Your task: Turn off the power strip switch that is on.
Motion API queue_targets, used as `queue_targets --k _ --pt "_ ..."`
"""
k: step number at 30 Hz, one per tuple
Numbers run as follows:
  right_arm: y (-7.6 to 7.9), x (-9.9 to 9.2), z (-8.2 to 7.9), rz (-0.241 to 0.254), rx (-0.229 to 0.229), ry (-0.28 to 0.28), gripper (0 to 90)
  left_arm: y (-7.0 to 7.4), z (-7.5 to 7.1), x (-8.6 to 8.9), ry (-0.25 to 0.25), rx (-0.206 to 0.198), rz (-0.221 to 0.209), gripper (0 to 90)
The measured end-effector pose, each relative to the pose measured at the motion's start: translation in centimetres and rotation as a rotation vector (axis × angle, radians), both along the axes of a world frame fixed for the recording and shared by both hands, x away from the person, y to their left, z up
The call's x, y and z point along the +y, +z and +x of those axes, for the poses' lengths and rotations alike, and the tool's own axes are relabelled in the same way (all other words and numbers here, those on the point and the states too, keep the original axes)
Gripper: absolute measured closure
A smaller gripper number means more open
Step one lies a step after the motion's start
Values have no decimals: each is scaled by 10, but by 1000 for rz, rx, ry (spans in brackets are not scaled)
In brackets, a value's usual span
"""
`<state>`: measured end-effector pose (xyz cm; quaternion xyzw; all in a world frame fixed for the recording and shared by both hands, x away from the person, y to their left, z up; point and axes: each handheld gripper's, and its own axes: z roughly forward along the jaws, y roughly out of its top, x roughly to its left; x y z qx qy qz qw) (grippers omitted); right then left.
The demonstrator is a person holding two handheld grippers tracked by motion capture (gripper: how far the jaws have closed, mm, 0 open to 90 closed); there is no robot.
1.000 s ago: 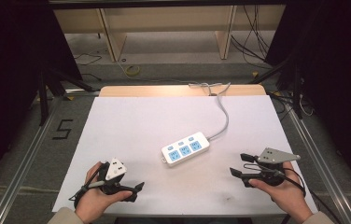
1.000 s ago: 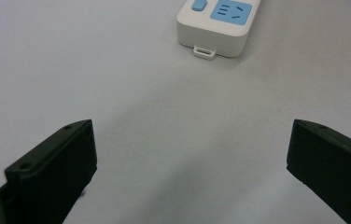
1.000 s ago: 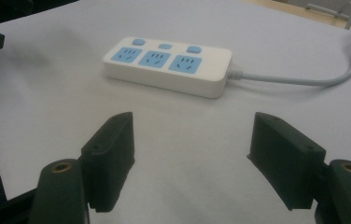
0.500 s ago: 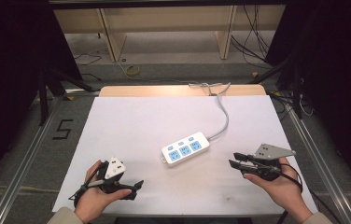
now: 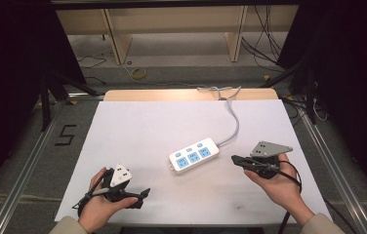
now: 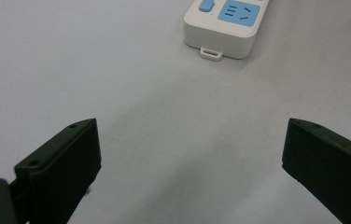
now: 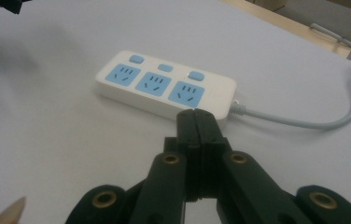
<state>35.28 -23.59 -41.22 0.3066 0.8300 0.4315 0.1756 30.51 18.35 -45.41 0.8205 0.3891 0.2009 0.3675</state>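
Right gripper view: power strip (image 7: pixel 164 86) just beyond closed right gripper (image 7: pixel 197 119).

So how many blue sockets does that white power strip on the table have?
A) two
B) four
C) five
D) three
D: the power strip shows three blue socket faces in a row, each with a small blue button beside it, seen clearly in the right gripper view just beyond the right gripper.

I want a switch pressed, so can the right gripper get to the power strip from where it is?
Probably yes: the right gripper, shut, points at the power strip with bare table between.
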Motion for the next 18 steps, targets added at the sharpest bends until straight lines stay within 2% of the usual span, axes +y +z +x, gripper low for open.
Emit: queue_targets --k 18 --pt "5 20 19 -16 58 7 900 0 0 0 -1 -1 3 44"
